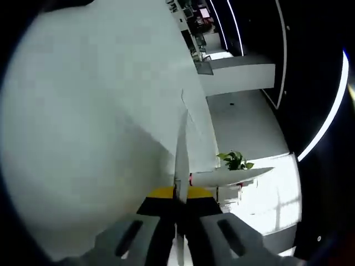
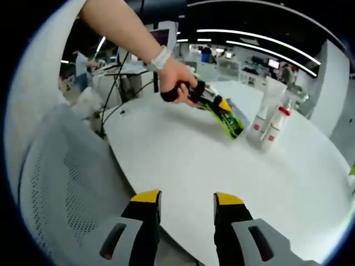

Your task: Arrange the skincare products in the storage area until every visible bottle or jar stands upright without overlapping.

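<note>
Two skincare products, a white tube [image 2: 270,102] and a red-capped bottle [image 2: 274,128], are seen upright at upper right on the white counter [image 2: 222,166]. The left hand-held gripper [image 2: 224,117] is held beside them, its spread unclear; the right hand-held gripper [image 2: 187,206] is spread wide and empty. Little appears left.

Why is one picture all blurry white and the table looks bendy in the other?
Left gripper view: a pale surface sits too close, so it blurs; bright glare at lower right. Right gripper view: the fisheye lens curves the table; the bottles look sharp under the ceiling light strips.

Left gripper view: pressed close against white table [image 1: 100,127]. Right gripper view: near table edge, looking across top.
</note>
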A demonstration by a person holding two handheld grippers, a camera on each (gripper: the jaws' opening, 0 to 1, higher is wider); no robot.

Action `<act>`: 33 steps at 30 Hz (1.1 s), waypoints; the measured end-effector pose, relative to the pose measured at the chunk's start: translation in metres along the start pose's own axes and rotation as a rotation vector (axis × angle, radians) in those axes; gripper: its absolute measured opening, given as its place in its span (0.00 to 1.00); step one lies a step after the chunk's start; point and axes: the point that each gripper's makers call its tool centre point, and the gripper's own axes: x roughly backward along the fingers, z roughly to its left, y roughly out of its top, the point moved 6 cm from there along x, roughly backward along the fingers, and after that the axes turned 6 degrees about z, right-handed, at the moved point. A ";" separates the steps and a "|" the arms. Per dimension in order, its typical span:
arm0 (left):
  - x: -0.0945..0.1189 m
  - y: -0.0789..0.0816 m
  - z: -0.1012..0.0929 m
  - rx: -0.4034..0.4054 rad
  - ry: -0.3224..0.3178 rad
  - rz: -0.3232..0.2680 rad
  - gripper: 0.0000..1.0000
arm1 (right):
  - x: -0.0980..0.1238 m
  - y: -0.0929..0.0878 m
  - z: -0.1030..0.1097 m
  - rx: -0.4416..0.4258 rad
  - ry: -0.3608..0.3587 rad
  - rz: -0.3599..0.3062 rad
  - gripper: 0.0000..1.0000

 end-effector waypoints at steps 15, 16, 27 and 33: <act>-0.021 0.003 -0.004 -0.057 0.040 0.025 0.00 | 0.000 0.001 0.002 0.009 0.007 0.001 0.37; -0.021 0.002 -0.004 -0.071 0.053 0.039 0.00 | 0.000 0.001 0.002 0.012 0.008 0.001 0.37; -0.017 0.007 -0.006 -0.256 0.174 0.128 0.23 | 0.000 0.000 0.002 0.030 0.007 0.010 0.36; -0.012 0.005 -0.012 -0.387 0.238 0.173 0.34 | -0.001 -0.001 0.002 0.030 0.011 0.023 0.36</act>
